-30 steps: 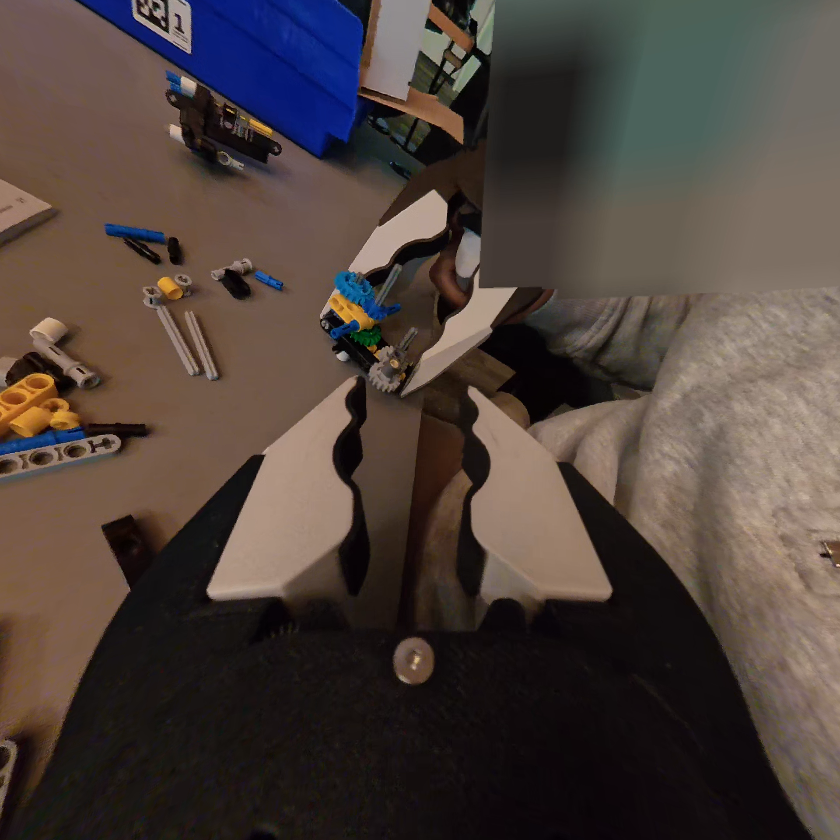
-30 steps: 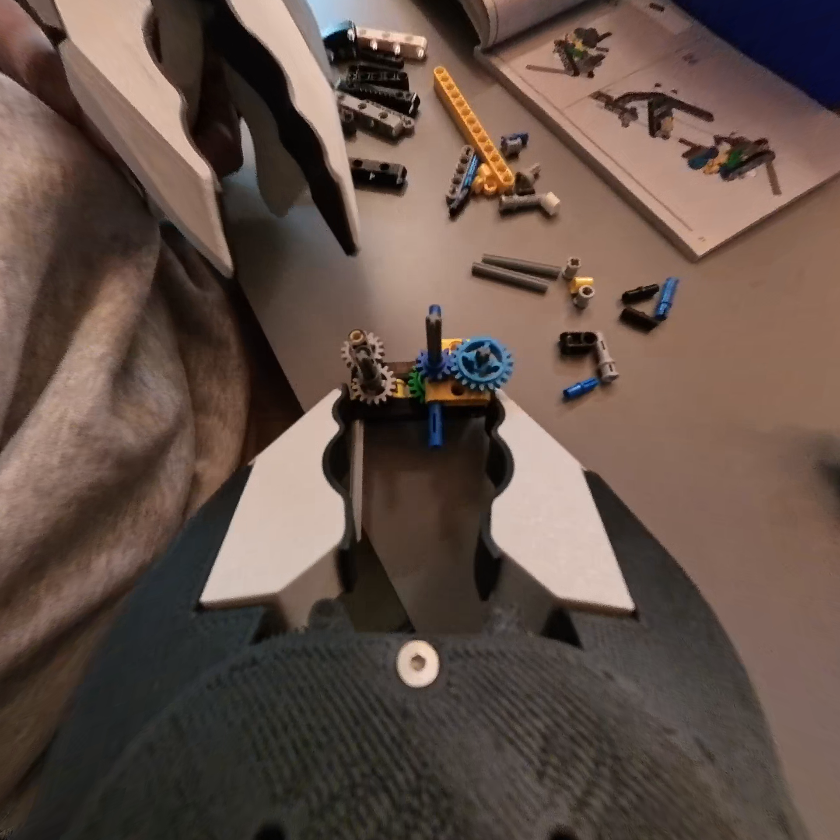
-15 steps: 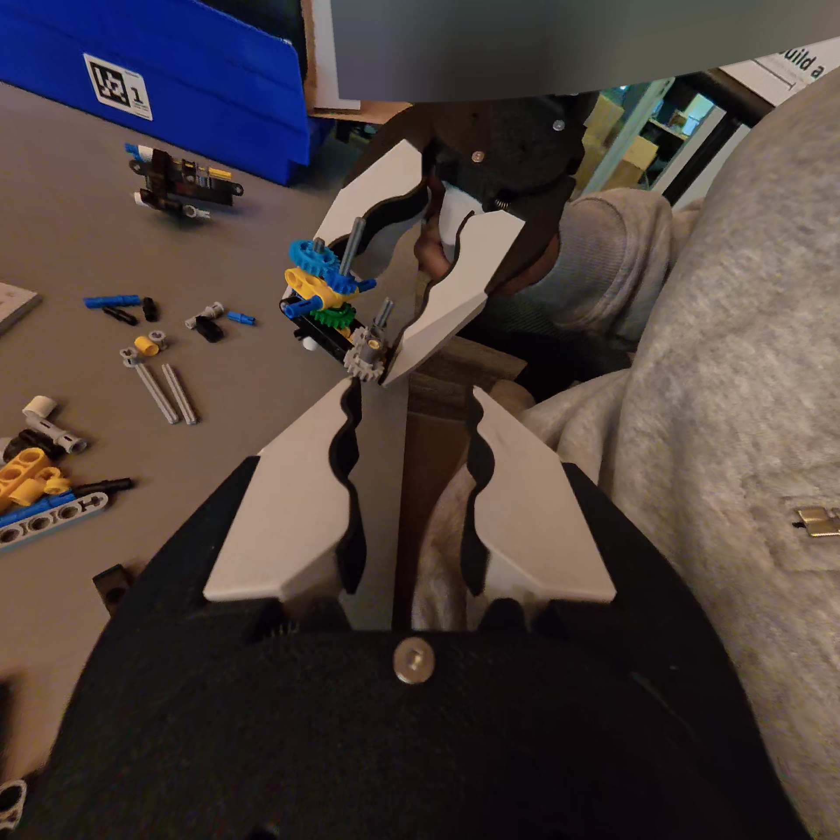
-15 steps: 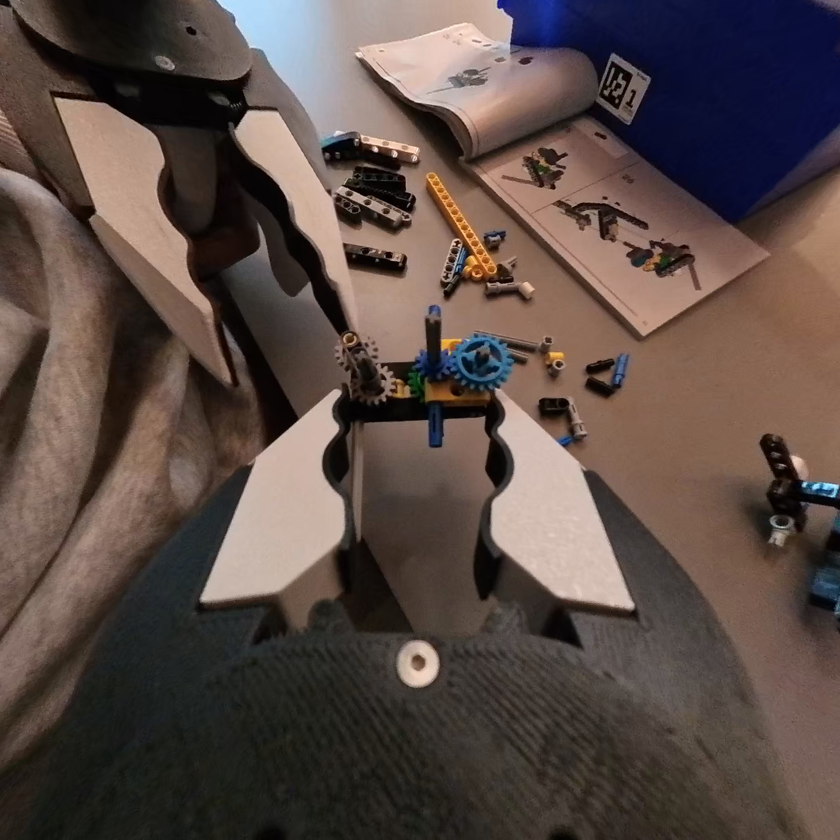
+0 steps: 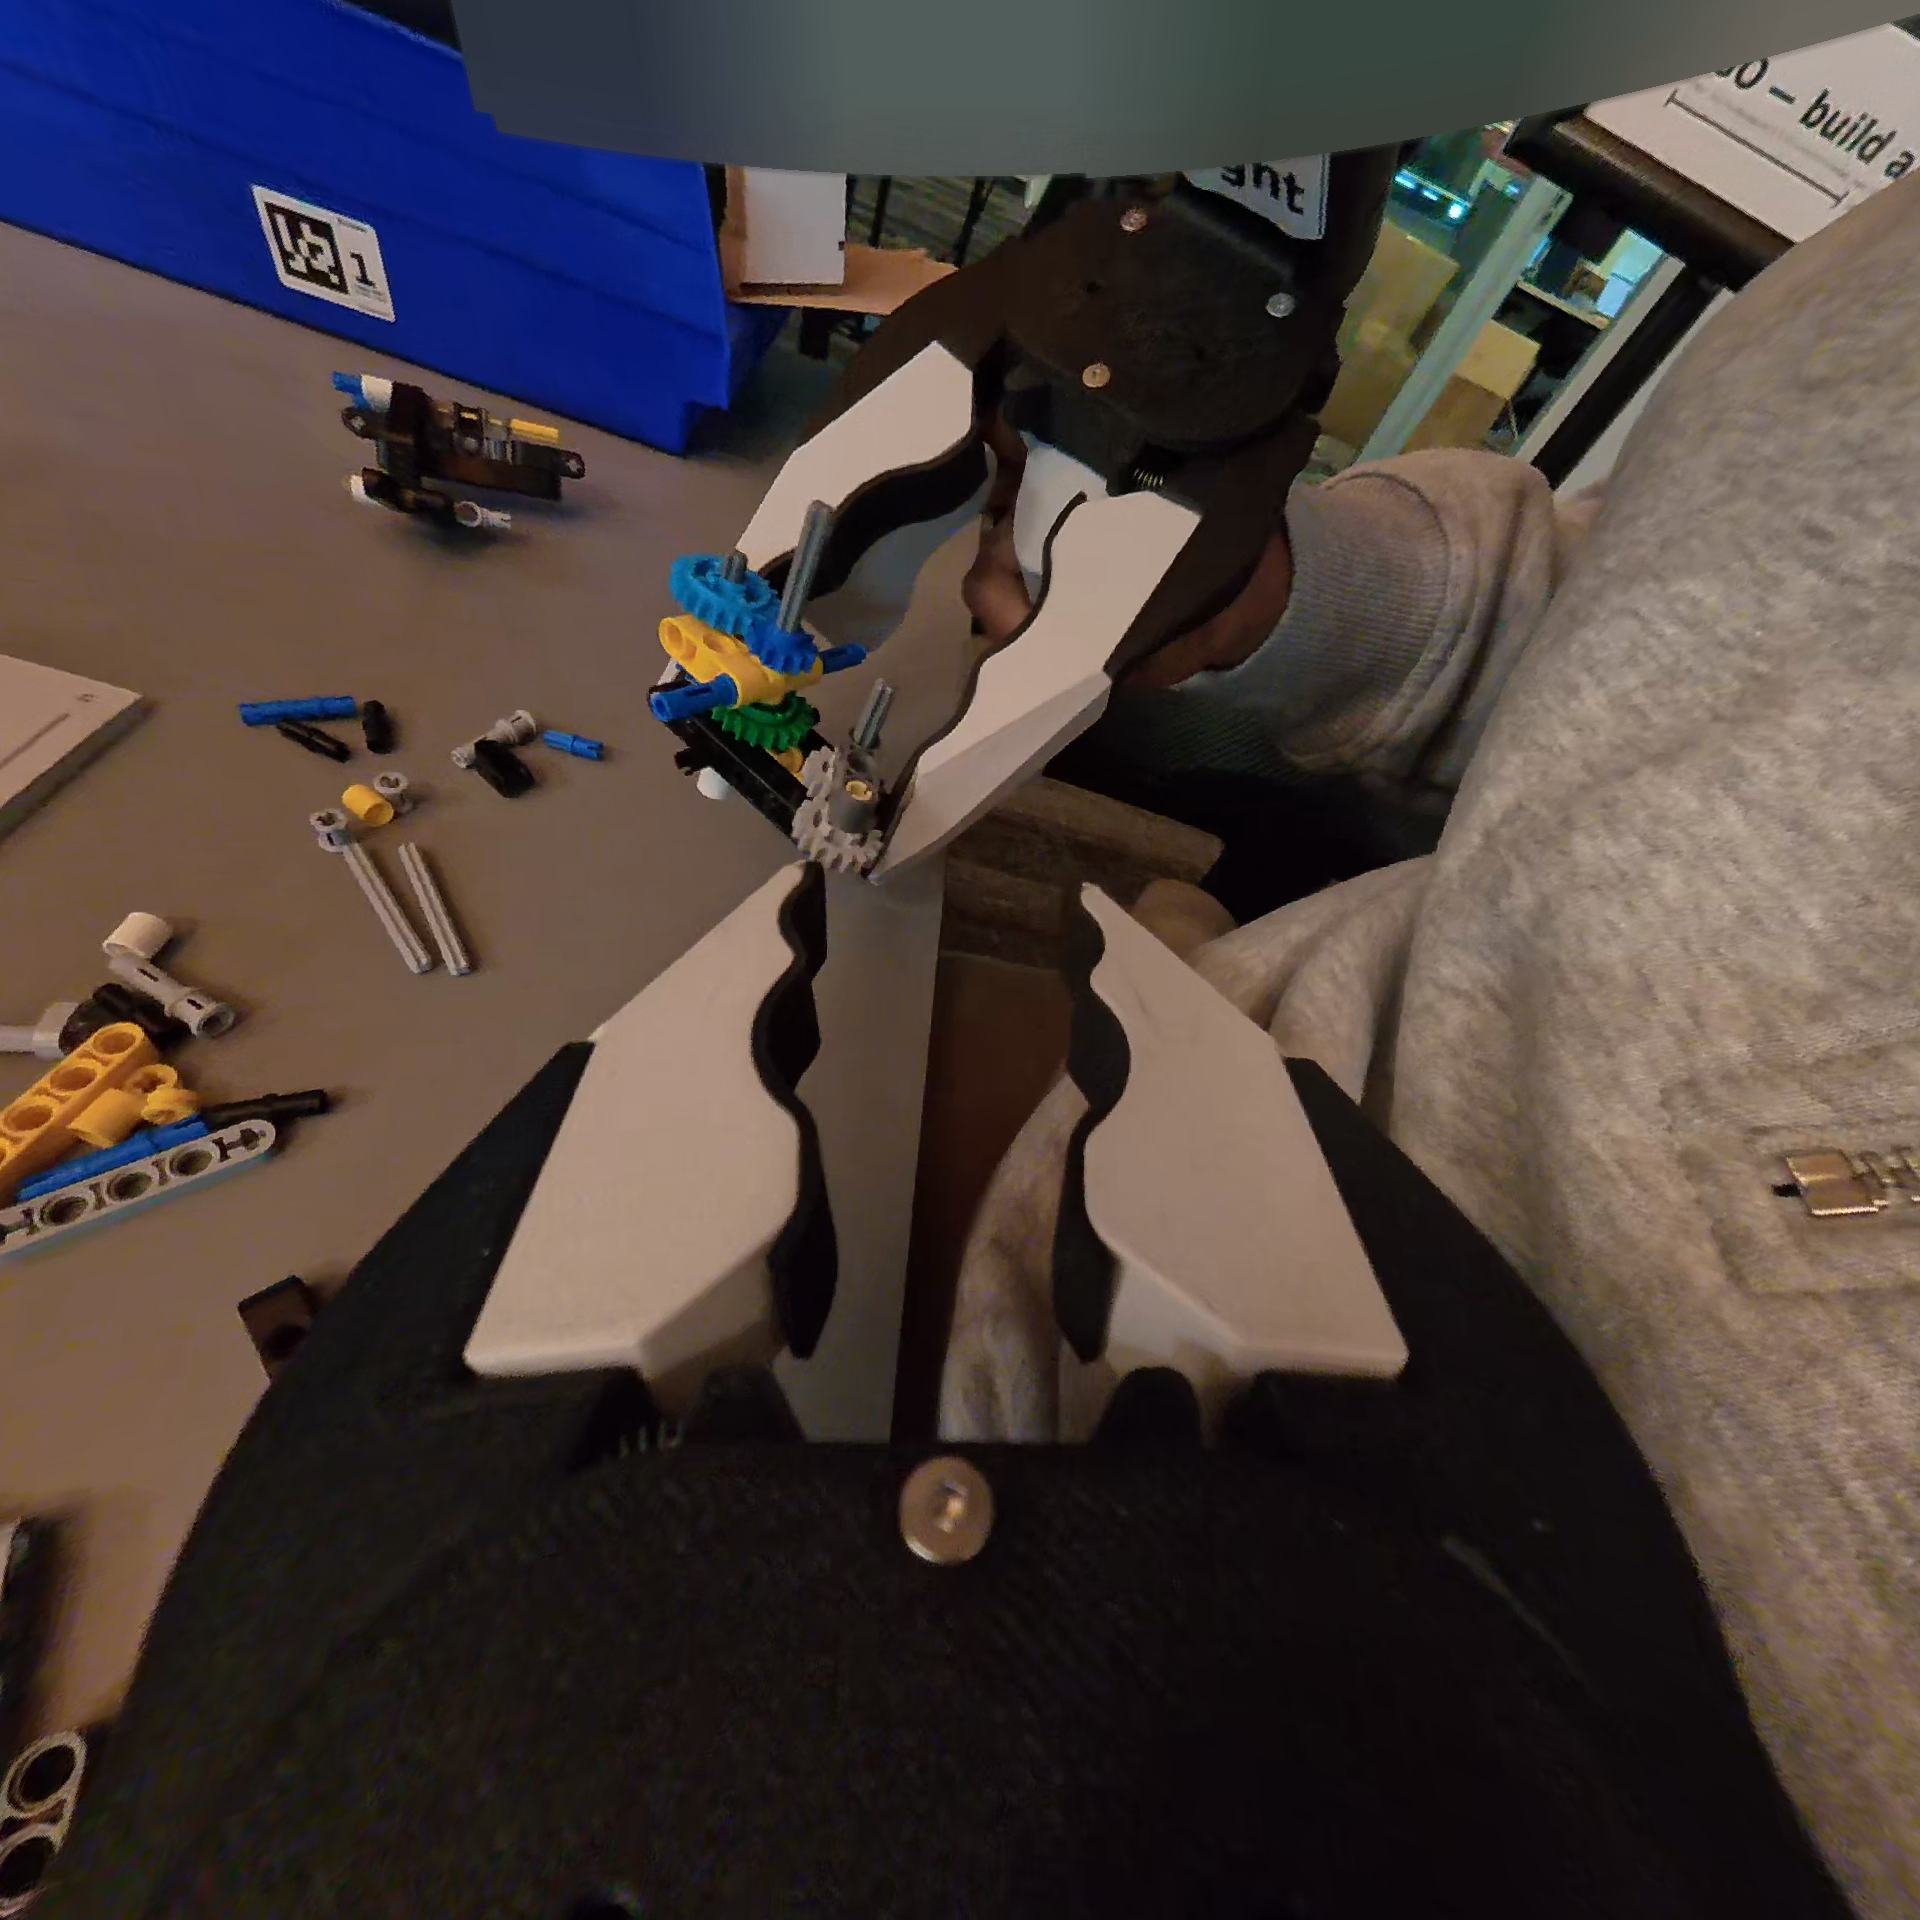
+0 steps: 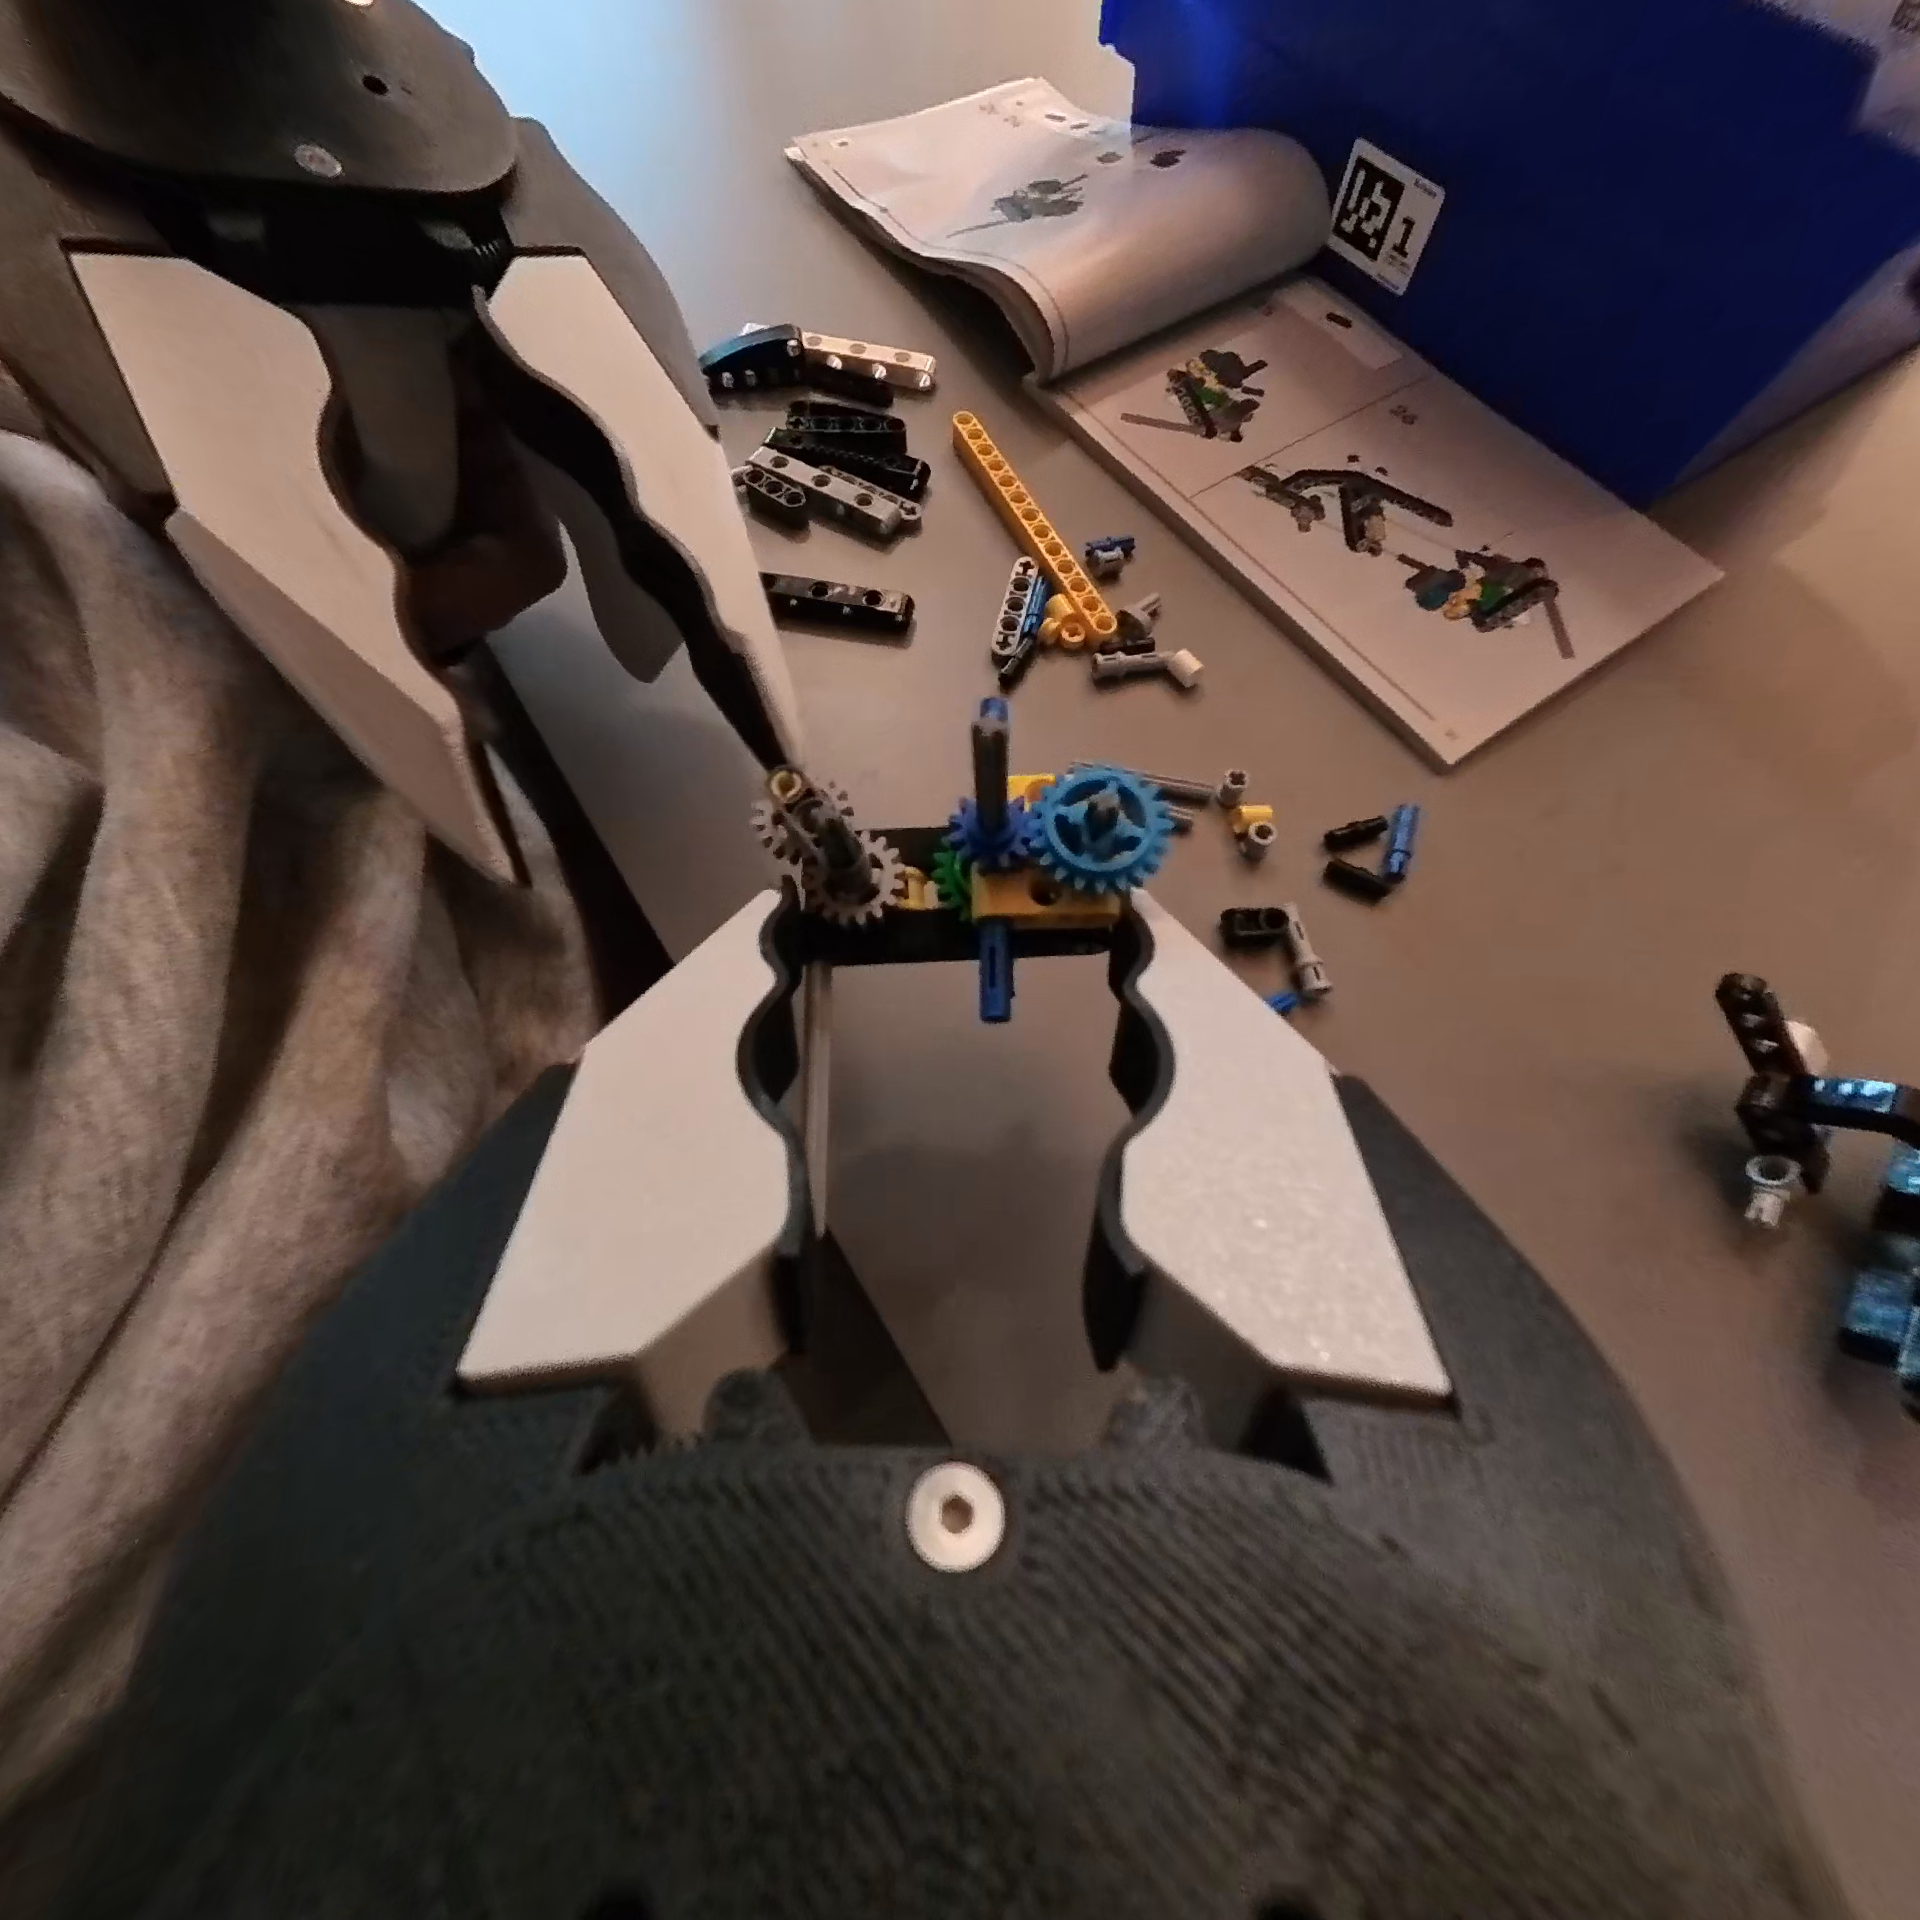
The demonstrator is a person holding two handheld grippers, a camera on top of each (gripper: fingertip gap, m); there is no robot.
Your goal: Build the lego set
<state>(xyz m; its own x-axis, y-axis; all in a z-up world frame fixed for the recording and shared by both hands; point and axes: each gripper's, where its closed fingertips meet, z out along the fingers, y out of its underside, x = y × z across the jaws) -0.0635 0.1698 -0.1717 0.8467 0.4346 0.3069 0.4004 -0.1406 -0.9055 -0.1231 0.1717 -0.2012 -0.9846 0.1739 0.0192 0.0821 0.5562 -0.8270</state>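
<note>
My right gripper (image 6: 956, 920) is shut on a small gear assembly (image 6: 997, 883): a black beam carrying a yellow block, blue, green and grey gears and upright axles. It holds it above the grey table near the front edge. The assembly also shows in the left wrist view (image 5: 758, 707), held by the right gripper (image 5: 790, 790). My left gripper (image 5: 945, 894) is open and empty. Its one fingertip (image 6: 774, 743) sits right at the grey gear (image 6: 821, 852); I cannot tell whether they touch.
An open instruction booklet (image 6: 1351, 520) and a blue bin (image 6: 1610, 260) lie at the back. Loose beams, pins and axles are scattered around a long yellow beam (image 6: 1029, 520). A black sub-assembly (image 5: 457, 447) stands near the bin. A person's grey sweater (image 5: 1610, 935) fills the table's near side.
The left gripper's fingertip has come in from apart to the grey gear of the held assembly. Both views have tilted up, showing more of the bin and booklet. Both grips are unchanged.
</note>
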